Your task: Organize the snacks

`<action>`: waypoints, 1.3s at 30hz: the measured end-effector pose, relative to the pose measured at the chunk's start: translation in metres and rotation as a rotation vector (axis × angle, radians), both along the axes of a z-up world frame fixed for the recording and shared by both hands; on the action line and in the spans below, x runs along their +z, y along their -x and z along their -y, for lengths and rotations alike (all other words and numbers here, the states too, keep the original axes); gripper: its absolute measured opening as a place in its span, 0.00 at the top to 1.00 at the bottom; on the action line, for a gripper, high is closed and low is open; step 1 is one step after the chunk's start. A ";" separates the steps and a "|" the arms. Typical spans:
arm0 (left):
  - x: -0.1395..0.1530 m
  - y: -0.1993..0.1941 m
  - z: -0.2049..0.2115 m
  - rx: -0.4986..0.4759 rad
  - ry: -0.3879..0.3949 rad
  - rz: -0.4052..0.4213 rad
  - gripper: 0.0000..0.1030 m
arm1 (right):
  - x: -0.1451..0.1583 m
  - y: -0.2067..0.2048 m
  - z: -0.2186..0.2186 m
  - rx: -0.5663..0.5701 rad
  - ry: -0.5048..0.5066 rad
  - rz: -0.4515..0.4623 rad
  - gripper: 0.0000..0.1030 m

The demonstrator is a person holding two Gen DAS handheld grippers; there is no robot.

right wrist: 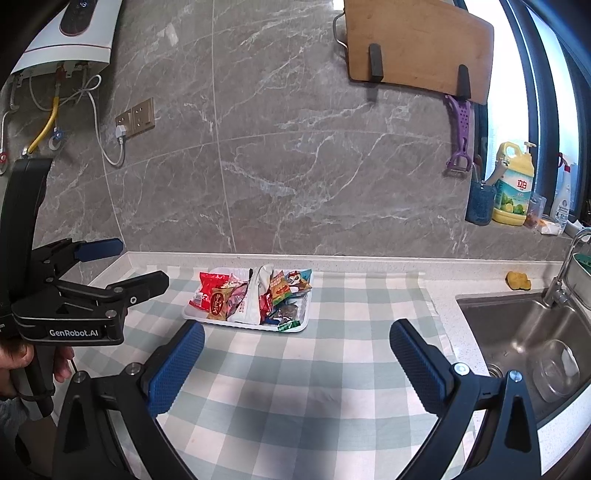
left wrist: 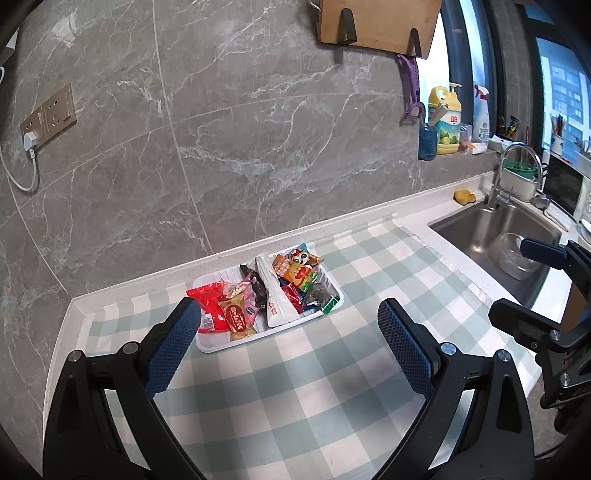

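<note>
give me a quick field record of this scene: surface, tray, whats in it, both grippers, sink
surface: green-and-white checked cloth on a pale counter
tray: shallow white rectangular tray near the grey marbled wall
contents: heaped snack packets, including a red packet, a long white pouch and an orange cartoon packet
left gripper: open, empty, short of the tray
right gripper: open, empty, short of the tray
sink: steel sink with a clear bowl inside

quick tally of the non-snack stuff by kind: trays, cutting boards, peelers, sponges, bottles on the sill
White tray: 1
Wooden cutting board: 1
Purple peeler: 1
Yellow sponge: 1
Bottles on the sill: 2, the yellow dish soap jug and the white spray bottle
Total: 6
</note>
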State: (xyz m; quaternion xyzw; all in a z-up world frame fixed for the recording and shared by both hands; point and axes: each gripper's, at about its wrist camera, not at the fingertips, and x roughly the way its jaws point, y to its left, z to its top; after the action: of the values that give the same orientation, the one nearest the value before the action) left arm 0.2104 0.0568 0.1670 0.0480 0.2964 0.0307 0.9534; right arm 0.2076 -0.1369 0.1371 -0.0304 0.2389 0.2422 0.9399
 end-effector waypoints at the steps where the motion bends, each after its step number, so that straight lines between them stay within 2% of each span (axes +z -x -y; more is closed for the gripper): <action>1: 0.000 0.000 0.000 -0.001 -0.001 0.001 0.05 | 0.000 0.001 0.000 -0.001 0.000 0.001 0.01; 39: 0.000 0.001 -0.004 -0.003 0.000 0.003 0.05 | 0.003 0.003 0.000 0.000 -0.003 0.000 0.01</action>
State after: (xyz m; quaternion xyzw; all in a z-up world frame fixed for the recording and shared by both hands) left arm 0.2090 0.0604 0.1673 0.0482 0.2948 0.0292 0.9539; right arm 0.2046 -0.1367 0.1403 -0.0293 0.2384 0.2427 0.9399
